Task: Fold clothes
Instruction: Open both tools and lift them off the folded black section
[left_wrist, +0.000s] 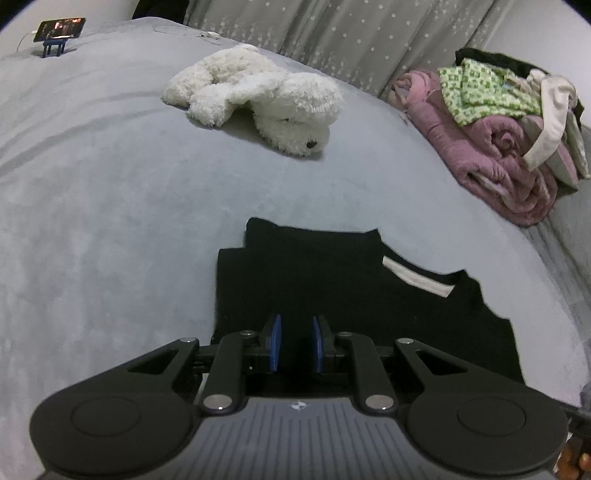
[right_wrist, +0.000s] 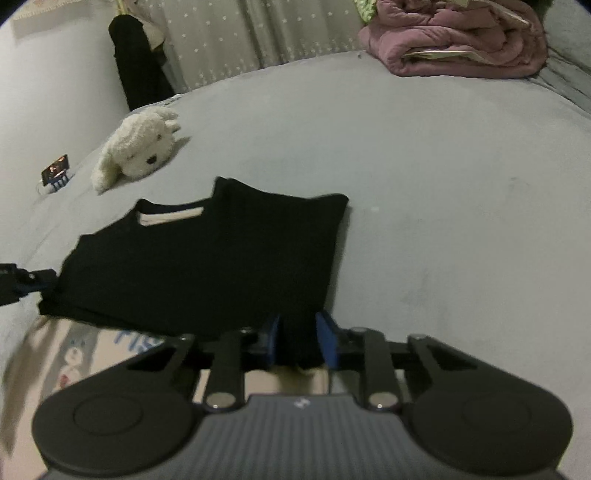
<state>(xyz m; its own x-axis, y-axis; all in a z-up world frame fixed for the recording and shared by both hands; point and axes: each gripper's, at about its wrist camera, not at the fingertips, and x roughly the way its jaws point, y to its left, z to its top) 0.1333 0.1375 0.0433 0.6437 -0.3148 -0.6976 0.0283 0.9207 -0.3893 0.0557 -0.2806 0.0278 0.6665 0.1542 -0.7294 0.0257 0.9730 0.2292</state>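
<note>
My right gripper (right_wrist: 300, 341) pinches the near corner of the folded black shirt (right_wrist: 207, 258) on the bed (right_wrist: 443, 184), while my left gripper (left_wrist: 296, 341), slightly parted, hangs over the shirt holding nothing I can see.

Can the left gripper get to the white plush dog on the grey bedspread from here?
Probably yes. Between the left gripper, poised over the folded black garment, and the white plush dog lies only open grey bedspread. The pink bundle sits off to one side. It is a long reach, though.
</note>
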